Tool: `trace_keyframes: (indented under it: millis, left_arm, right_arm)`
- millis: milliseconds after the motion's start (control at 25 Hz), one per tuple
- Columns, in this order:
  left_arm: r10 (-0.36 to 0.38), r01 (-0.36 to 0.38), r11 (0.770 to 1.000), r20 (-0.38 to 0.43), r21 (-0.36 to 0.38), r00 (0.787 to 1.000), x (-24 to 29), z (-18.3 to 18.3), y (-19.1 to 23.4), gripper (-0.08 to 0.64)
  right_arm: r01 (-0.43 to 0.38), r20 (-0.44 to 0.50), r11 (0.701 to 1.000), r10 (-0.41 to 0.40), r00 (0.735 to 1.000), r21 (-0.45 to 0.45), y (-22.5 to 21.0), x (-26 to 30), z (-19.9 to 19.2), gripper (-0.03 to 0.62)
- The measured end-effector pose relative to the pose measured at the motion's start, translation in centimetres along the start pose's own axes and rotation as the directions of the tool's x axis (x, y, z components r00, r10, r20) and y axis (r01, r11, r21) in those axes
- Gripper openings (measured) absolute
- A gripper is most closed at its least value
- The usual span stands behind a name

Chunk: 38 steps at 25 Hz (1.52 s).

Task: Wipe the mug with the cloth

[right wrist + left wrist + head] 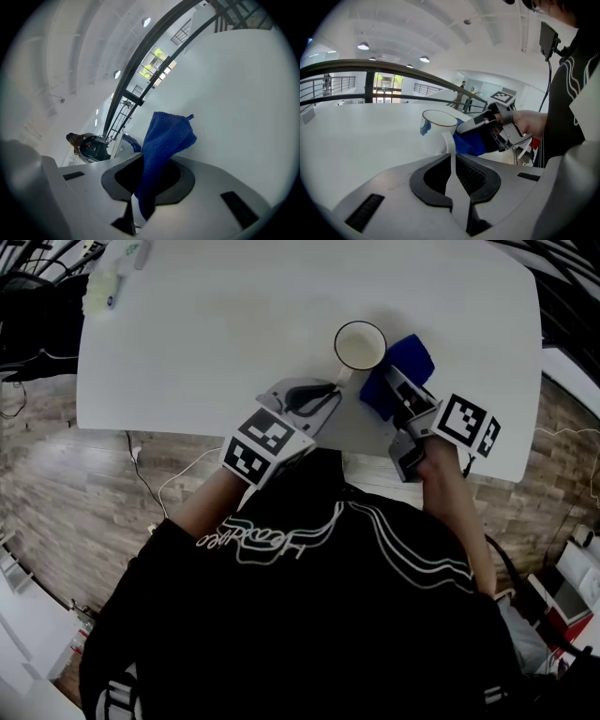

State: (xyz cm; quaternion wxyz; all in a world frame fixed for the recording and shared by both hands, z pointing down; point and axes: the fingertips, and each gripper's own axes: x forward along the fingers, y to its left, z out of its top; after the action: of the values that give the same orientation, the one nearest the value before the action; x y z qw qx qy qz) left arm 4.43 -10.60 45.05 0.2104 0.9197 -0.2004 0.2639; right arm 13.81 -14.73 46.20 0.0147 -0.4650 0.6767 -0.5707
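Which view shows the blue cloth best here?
The right gripper view: the blue terry cloth shows close up, pinched between the right gripper's shut jaws. The head view shows a patch beside the white ceramic mug; the left gripper view shows a sliver behind that mug, whose handle the left gripper holds.

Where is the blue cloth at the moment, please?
Head view, right of centre: the cloth is clamped in the right gripper, just right of the mug.
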Motion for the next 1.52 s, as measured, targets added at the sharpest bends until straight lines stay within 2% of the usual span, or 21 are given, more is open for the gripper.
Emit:
trace_keyframes:
  millis: [120,240,400,480,600,760,840,920,1000,1080,1520]
  left_arm:
    - [-0.004,0.004,1.000,0.036,-0.011,0.999,-1.1,0.9,-1.2,0.038]
    - [0.000,0.001,1.000,0.085,-0.005,0.996,-3.7,1.8,-4.7,0.038]
    - [-0.021,0.023,1.000,0.152,-0.013,0.988,-7.1,3.4,-7.7,0.038]
    - [-0.056,0.057,0.998,0.177,-0.001,0.983,-8.8,4.5,-9.4,0.038]
    - [-0.125,0.115,0.992,0.262,0.055,0.957,-11.2,8.3,-11.6,0.038]
    - [-0.136,0.106,0.989,0.370,0.098,0.919,-14.7,13.1,-15.0,0.038]
    - [-0.141,0.098,0.987,0.393,0.129,0.909,-15.7,14.7,-16.7,0.031]
    - [-0.176,0.124,0.981,0.402,0.152,0.898,-16.3,15.6,-18.5,0.026]
    - [-0.210,0.154,0.974,0.407,0.166,0.889,-16.6,16.0,-19.8,0.023]
    - [-0.214,0.153,0.972,0.405,0.179,0.889,-16.7,16.3,-20.4,0.015]
    - [-0.188,0.129,0.976,0.381,0.174,0.905,-15.3,16.8,-20.6,0.009]
  right_arm:
    - [-0.015,0.034,0.996,0.018,0.999,-0.086,0.9,-2.5,0.0,0.051]
    - [-0.038,0.063,0.967,0.056,0.996,-0.251,3.2,-7.1,-1.3,0.051]
    - [-0.126,0.028,0.886,0.155,0.987,-0.447,7.9,-11.2,-3.1,0.051]
    - [-0.151,0.020,0.838,0.190,0.982,-0.525,10.3,-13.0,-3.7,0.051]
    - [-0.159,0.043,0.755,0.240,0.970,-0.636,14.0,-15.5,-2.8,0.051]
    - [-0.189,0.039,0.691,0.300,0.953,-0.698,17.7,-19.9,-2.8,0.051]
    - [-0.200,0.029,0.662,0.318,0.948,-0.723,18.9,-21.9,-3.2,0.051]
    - [-0.207,0.022,0.637,0.332,0.943,-0.743,19.8,-23.5,-3.6,0.051]
    - [-0.206,0.020,0.620,0.338,0.941,-0.758,20.3,-24.4,-3.9,0.051]
    - [-0.202,0.021,0.609,0.338,0.941,-0.767,20.6,-24.8,-4.0,0.051]
    - [-0.227,-0.003,0.610,0.346,0.938,-0.759,20.1,-24.4,-3.7,0.051]
